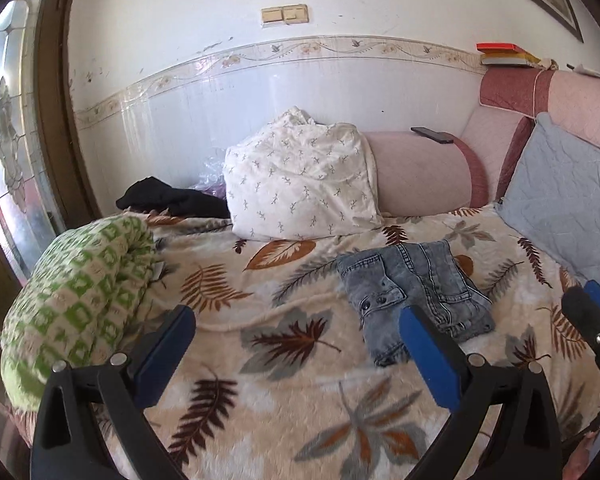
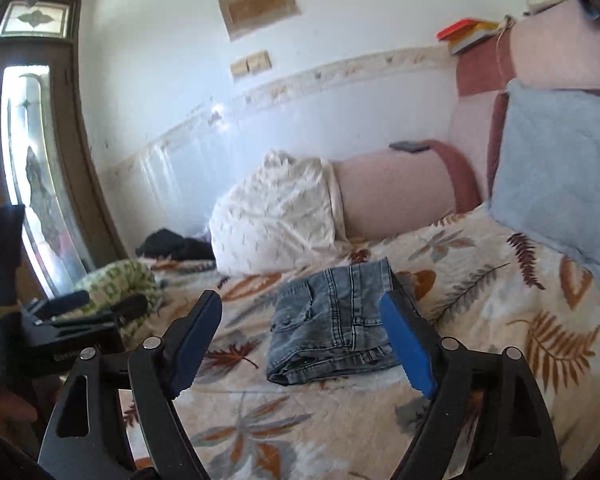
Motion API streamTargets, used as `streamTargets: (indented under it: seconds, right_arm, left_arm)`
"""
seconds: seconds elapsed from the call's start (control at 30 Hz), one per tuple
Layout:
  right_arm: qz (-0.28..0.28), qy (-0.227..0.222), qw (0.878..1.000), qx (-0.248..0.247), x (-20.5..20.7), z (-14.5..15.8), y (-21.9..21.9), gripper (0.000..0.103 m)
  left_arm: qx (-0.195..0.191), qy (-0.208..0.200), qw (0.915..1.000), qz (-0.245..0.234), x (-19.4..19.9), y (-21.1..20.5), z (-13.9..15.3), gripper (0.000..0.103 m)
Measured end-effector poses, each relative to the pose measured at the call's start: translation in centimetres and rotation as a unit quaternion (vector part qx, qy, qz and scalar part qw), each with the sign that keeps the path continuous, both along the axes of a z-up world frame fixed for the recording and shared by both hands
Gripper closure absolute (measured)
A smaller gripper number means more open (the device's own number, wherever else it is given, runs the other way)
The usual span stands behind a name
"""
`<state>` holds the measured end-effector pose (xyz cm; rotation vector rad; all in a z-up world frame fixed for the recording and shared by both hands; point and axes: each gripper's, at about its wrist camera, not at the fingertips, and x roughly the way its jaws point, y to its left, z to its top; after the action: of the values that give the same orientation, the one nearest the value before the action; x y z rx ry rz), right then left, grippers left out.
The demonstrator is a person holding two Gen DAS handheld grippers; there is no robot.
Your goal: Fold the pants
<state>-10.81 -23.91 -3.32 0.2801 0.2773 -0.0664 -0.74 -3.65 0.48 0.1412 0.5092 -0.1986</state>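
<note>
The grey-blue denim pants [image 1: 416, 292] lie folded into a small thick bundle on the leaf-print blanket [image 1: 260, 360], right of the middle. In the left wrist view my left gripper [image 1: 298, 312] hangs over the blanket to the left of the bundle, jaws wide open with nothing between them. The right wrist view shows the pants [image 2: 332, 320] just beyond my right gripper [image 2: 300, 300], which is open, hangs clear of the denim and holds nothing. One of the right gripper's fingers [image 1: 580, 304] shows at the right edge of the left wrist view.
A rolled green-checked blanket [image 1: 80, 300] lies at the bed's left edge. At the back are a white sprigged pillow [image 1: 300, 184], a pink bolster [image 1: 420, 172] with a phone [image 1: 432, 135] on it, and a black garment [image 1: 168, 198]. A blue-grey cushion [image 1: 560, 200] leans at the right.
</note>
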Motion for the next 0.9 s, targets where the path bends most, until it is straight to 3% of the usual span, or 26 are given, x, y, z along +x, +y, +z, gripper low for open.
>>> streamTargets:
  seconds: [0.23,0.53,0.9]
  right_arm:
    - [0.003,0.016,0.998,-0.059,-1.6,2.1,3.3,0.018]
    - [0.001,-0.02,0.996,-0.083,-3.7,5.7,5.5,0.016]
    - [0.001,-0.034,0.993,-0.115,-4.5,6.7,7.7,0.014]
  left_arm:
    - [-0.02,-0.004,0.9997,0.017,-2.2,2.7,1.0,0.0]
    - [-0.036,-0.029,0.9981,0.042,-4.0,5.6,2.4,0.0]
    - [-0.034,-0.011,0.9984,0.043,-4.7,7.1,1.7,0.0]
